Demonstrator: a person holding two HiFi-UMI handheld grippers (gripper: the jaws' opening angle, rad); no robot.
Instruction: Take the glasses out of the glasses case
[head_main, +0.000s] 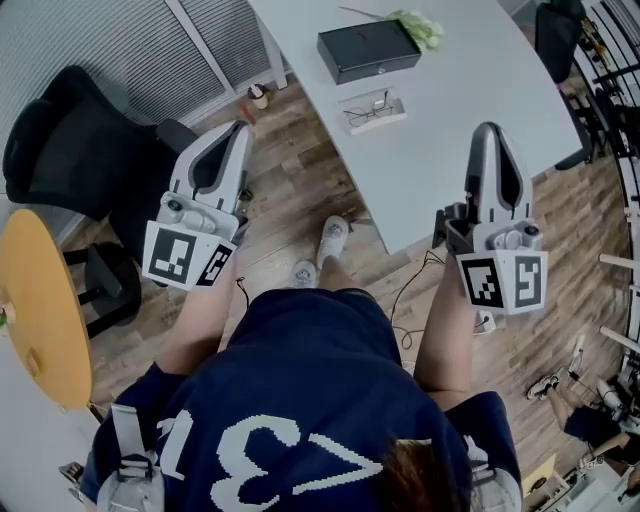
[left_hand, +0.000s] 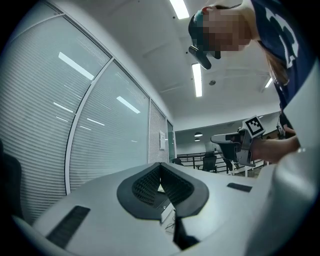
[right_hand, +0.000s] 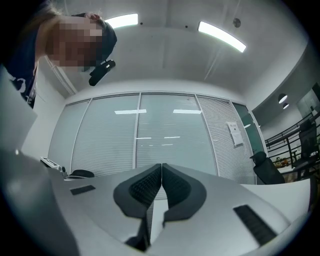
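Head view: glasses (head_main: 372, 108) lie on table (head_main: 460, 110), well beyond both jaws.

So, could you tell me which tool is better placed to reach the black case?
Probably right: the right tool is over the table, toward the black case; the left tool is off its edge, above the floor. Both are shut.
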